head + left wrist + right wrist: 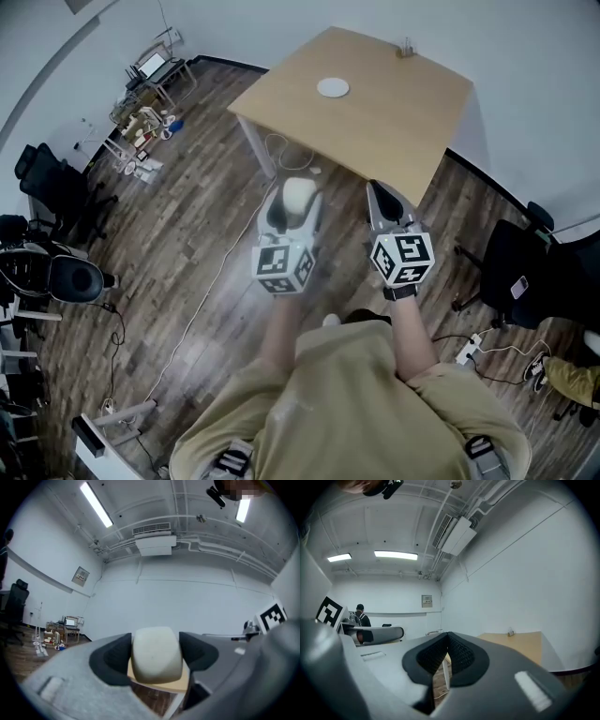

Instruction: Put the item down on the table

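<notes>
Two units short of the table (375,112): left hand-held gripper (156,657) clamps the block (156,646), carried for set-down; right hand-held gripper (447,656) pinched together, empty. I judge placement pending.

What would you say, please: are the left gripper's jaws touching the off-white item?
Touching. The left gripper view shows the left gripper shut on the off-white item, both jaws pressed against its sides.

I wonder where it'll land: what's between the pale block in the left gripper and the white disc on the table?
In the head view, only a strip of floor with a white cable, then bare tabletop, separates the block from the disc.
</notes>
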Demonstrator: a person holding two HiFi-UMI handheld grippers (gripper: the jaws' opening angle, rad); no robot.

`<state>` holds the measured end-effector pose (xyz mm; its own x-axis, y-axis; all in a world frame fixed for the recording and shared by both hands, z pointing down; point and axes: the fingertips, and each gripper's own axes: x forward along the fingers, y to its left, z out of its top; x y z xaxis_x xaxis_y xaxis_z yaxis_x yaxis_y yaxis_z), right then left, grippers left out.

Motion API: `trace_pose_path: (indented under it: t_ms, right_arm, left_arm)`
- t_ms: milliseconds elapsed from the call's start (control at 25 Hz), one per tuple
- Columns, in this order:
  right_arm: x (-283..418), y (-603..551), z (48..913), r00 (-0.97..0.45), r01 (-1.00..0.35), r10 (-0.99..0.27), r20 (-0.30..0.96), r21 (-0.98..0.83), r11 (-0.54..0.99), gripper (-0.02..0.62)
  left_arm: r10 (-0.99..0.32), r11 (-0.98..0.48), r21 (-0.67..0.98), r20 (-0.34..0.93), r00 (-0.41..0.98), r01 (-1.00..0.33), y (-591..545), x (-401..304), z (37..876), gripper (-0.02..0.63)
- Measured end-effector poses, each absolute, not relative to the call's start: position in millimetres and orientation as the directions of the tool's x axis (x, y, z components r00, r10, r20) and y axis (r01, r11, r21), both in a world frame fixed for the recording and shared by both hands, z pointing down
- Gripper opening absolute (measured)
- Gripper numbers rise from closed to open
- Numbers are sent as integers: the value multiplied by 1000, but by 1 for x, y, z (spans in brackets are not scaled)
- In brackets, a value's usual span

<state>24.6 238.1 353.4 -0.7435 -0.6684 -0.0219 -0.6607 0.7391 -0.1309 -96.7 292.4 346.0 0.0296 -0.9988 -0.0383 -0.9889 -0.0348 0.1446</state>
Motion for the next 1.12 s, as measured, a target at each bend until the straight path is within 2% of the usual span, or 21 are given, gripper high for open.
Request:
trace_pose_path:
  t_ms: [200,400,640,920,1120]
  right_arm:
    - [3,202,382,-724,-687,-689,43,-144,713,6]
    - [-22,147,389,-731,-679,-680,54,-157,717,6]
    - [-63,54,381,-750,-656,-660,30,-151,739,6]
    - [-78,-87,341,-755,-647,-656,-23,-139,750,6]
    - [-78,-164,343,-753,-649,-658,-19,-147,747,6]
  left_arm:
    - [-999,-42,164,-1,43,-986,267,-117,374,318]
    - [-999,-27,185,20,31,-982,219,-139,386,318]
    - [-1000,2,165,-6,-3,-986,132,-176,373,317]
    - [-999,24,146,-38,-30,-989,1,-189,339,318]
    - [-999,23,153,-39,-30,-988,-78,-185,335,316]
